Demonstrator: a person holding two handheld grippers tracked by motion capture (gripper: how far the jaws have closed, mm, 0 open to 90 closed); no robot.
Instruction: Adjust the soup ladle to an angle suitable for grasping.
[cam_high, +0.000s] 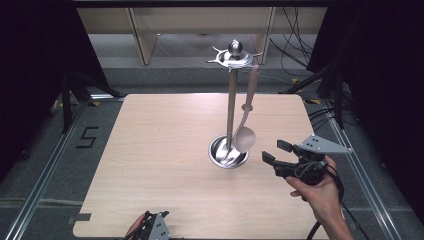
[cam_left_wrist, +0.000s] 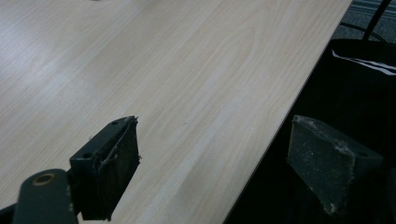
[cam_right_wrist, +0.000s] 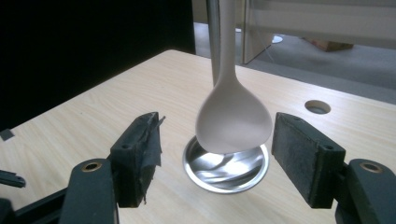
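— What is in the round steel dish (cam_high: 228, 152)?

— Only the foot of the upright steel stand (cam_high: 231, 95). A pale spoon (cam_high: 245, 135) hangs from a hook at the stand's top, its bowl just above the dish, near the middle of the worktop (cam_high: 160, 165).

— And the hands?

— The right hand (cam_high: 317, 192) holds the right tongs (cam_high: 274, 151) level, wide apart and empty, aimed at the spoon's bowl. The left tongs (cam_left_wrist: 219, 172) wait at the near edge, also wide, one jaw over the wood and one past it.
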